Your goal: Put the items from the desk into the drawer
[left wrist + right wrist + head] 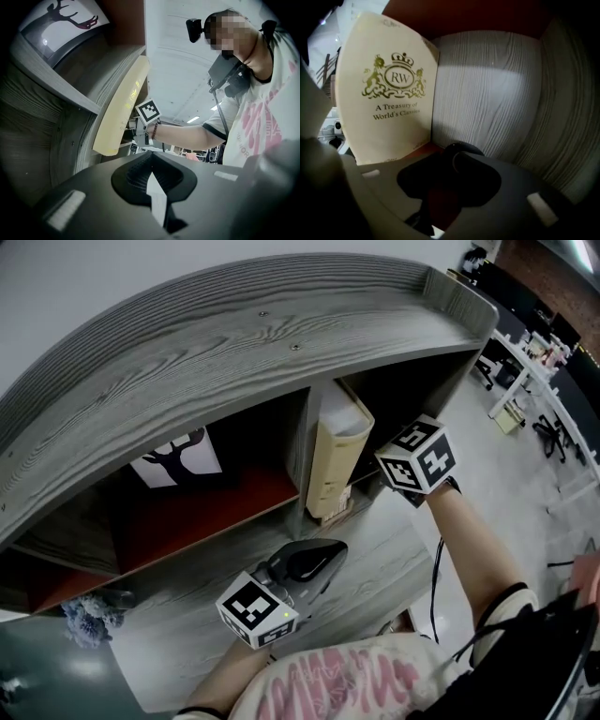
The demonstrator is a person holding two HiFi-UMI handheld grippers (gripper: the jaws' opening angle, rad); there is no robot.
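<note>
grabbing step, looks like: right gripper fingers pinch a dark round thing by the book, left gripper shut and empty — next, lift it out

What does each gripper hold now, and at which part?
The left gripper holds nothing; its jaws are together. Between the jaws of the right gripper sits a dark round object; whether they grip it cannot be told.

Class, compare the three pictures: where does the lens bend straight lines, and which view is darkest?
Head view: the wide lens bows the shelf top into an arc. Right gripper view: darkest, only the cream book and the grey panel beside it catch light. Left gripper view: black corners.
</note>
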